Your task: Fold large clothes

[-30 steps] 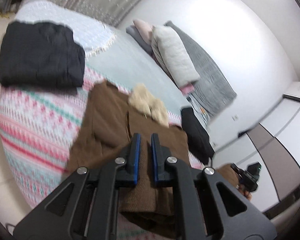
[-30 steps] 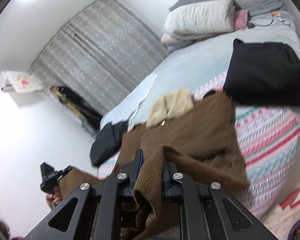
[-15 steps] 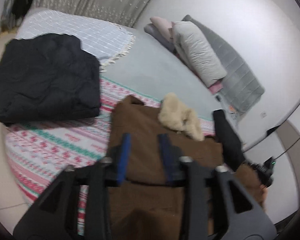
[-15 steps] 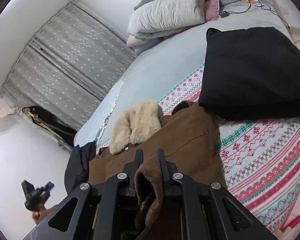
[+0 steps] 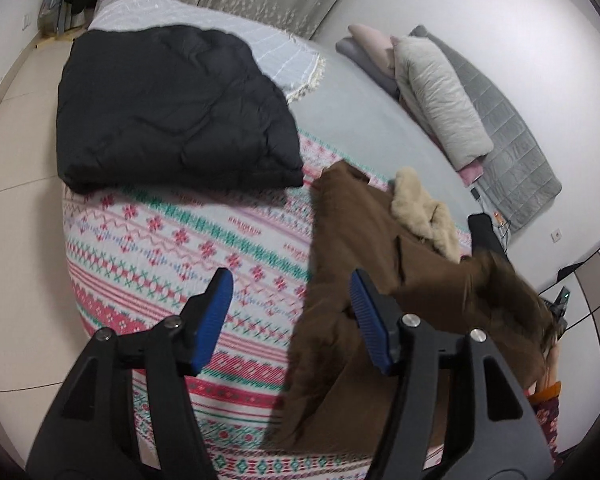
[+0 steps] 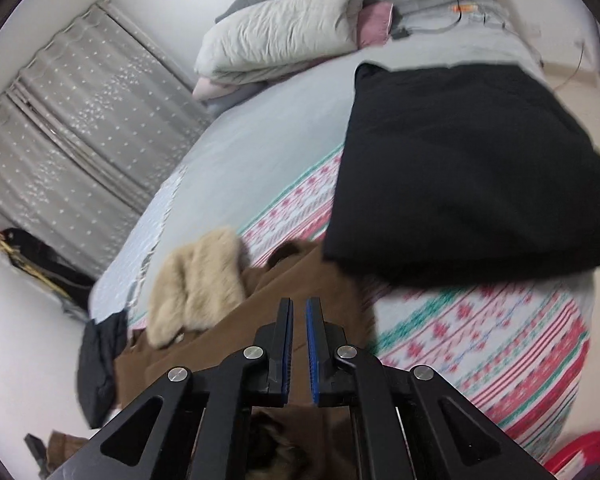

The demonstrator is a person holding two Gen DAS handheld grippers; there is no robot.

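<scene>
1. We have the brown coat [image 5: 364, 264] lying on the patterned blanket [image 5: 172, 240] near the foot of the bed [image 5: 360, 120], its pale fur collar [image 5: 424, 216] turned toward the pillows [image 5: 436, 92]. It lies flat there, we judge, because the broad soft surface gives room to lay one panel over another.
2. Our left gripper [image 5: 290, 316] hovers over the coat's near edge and the blanket beside it. Its jaws are opening, with nothing between the blue pads [image 5: 212, 320]; the right-hand pad sits above the brown cloth without pinching it. We read that as cloth just laid down and let go.
3. Our right gripper [image 6: 298, 344] points down over the coat [image 6: 236, 344], jaws pressed nearly together. A thin gap shows between the pads and we see no cloth in it, though brown fabric bunches just below the frame of the tool.
4. A black padded garment [image 5: 172, 112] lies folded on the far side of the blanket, well apart from the coat's body, its corner near the coat's shoulder. It looks set aside so the working space stays free.
5. Another dark garment [image 6: 100, 360] hangs off the bed's edge beside the coat.
6. As for containers, we see no basket, box or bag anywhere; the bed alone bears the clothes.
</scene>
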